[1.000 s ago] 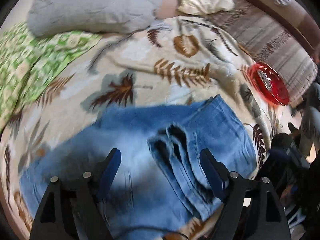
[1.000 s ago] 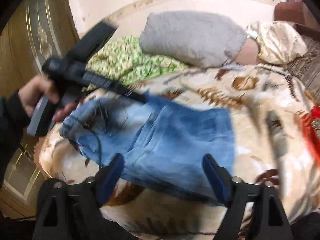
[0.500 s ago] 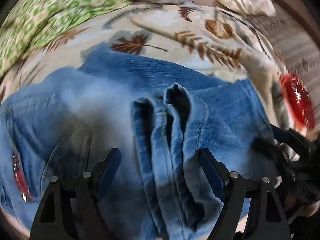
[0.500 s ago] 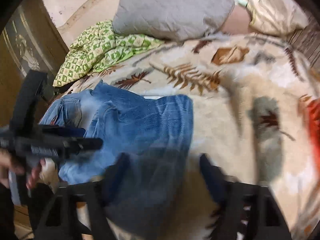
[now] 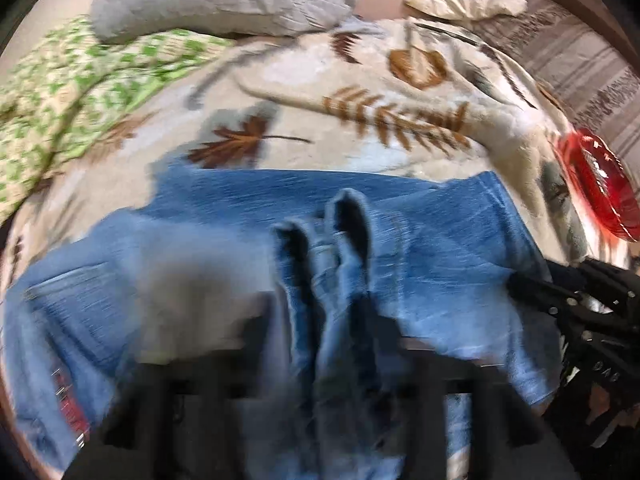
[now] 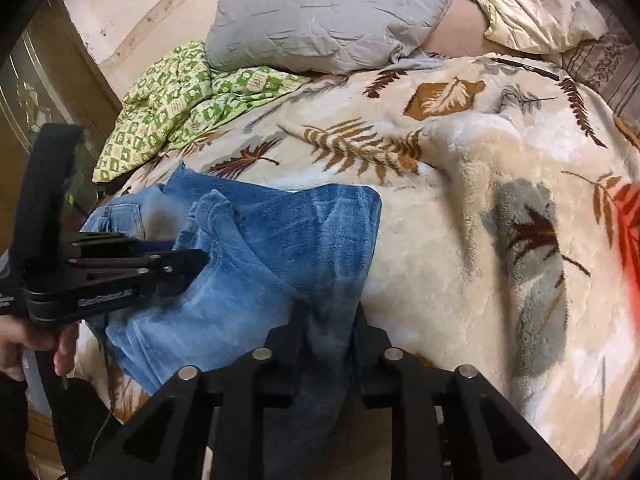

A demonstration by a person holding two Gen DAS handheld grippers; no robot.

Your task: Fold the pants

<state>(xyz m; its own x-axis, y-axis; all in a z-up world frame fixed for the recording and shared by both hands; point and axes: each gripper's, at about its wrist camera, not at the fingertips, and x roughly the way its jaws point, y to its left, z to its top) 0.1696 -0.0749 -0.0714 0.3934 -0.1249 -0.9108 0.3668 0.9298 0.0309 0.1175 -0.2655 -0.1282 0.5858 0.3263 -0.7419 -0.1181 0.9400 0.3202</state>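
Blue jeans (image 5: pixel 420 232) lie partly folded on the leaf-patterned blanket (image 5: pixel 360 92); they also show in the right wrist view (image 6: pixel 280 248). My left gripper (image 5: pixel 320 344) is blurred, its jaws closed around a bunched ridge of denim at the near edge. From the right wrist view the left gripper (image 6: pixel 192 264) is seen pinching that ridge. My right gripper (image 6: pixel 326 320) is shut on the jeans' right corner near the bed's front edge. It shows in the left wrist view (image 5: pixel 520 284) at the right, clamped on the fabric edge.
A grey pillow (image 6: pixel 320 16) and a cream pillow (image 6: pixel 536 4) lie at the head of the bed. A green patterned cloth (image 6: pixel 180 100) is at the back left. A red glass dish (image 5: pixel 596 188) sits on the blanket's right side. A wooden wardrobe (image 6: pixel 36 92) stands left.
Both grippers went from open to shut on the jeans. The left closed on the bunched ridge of denim; the right dropped to the jeans' right corner and clamped it.
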